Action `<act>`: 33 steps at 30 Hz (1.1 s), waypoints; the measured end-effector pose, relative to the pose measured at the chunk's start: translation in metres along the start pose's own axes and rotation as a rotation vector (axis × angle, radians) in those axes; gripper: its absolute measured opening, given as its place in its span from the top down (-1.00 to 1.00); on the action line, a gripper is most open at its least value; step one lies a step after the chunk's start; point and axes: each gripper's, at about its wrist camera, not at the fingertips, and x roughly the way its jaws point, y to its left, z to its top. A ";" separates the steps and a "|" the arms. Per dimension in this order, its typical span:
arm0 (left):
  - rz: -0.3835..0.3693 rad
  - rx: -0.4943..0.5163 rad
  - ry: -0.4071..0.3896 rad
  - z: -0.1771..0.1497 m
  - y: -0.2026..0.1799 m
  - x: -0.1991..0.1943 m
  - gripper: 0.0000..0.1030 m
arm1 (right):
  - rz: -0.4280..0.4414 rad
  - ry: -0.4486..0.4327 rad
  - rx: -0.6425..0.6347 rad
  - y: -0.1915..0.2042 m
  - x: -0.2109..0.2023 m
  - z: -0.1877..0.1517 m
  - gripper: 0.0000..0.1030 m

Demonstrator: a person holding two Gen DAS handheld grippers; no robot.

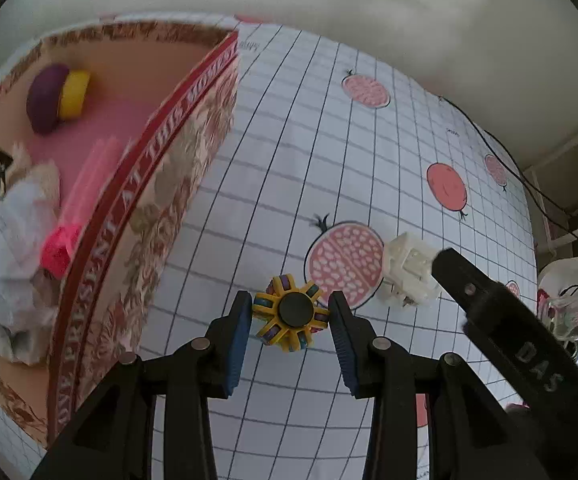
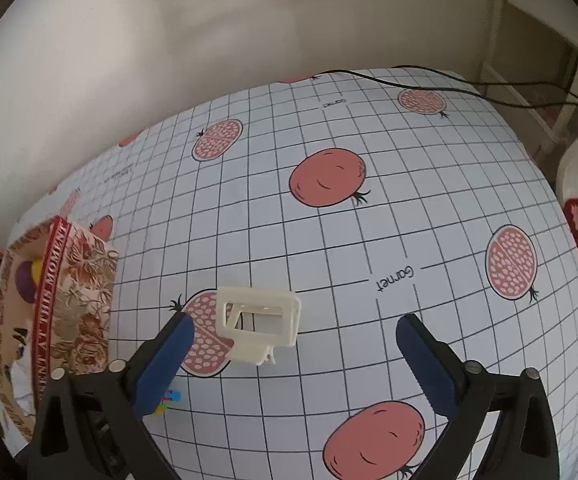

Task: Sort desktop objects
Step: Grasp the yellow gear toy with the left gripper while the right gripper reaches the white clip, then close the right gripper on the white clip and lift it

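The left gripper (image 1: 291, 316) pinches a yellow spinner (image 1: 291, 312) between its blue pads, above the grid cloth (image 1: 289, 160) just right of the patterned box (image 1: 193, 128). The box holds a purple-and-yellow toy (image 1: 55, 96) and a pink item (image 1: 77, 208). The right gripper (image 2: 293, 356) stands spread wide around a white clip (image 2: 259, 322), not touching it; the clip lies on a pomegranate print near the spinner.

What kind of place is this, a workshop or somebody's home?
Probably a home: a table under a pomegranate-print tablecloth, a floral keepsake box holding small toys, and a plain wall behind.
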 end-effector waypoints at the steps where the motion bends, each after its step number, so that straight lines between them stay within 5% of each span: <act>1: -0.004 -0.008 0.007 0.000 0.001 0.001 0.20 | -0.006 0.005 -0.007 0.003 0.003 -0.001 -0.82; 33: -0.020 -0.052 0.046 0.003 0.018 0.002 0.20 | 0.005 0.053 0.021 0.014 0.028 -0.011 -0.08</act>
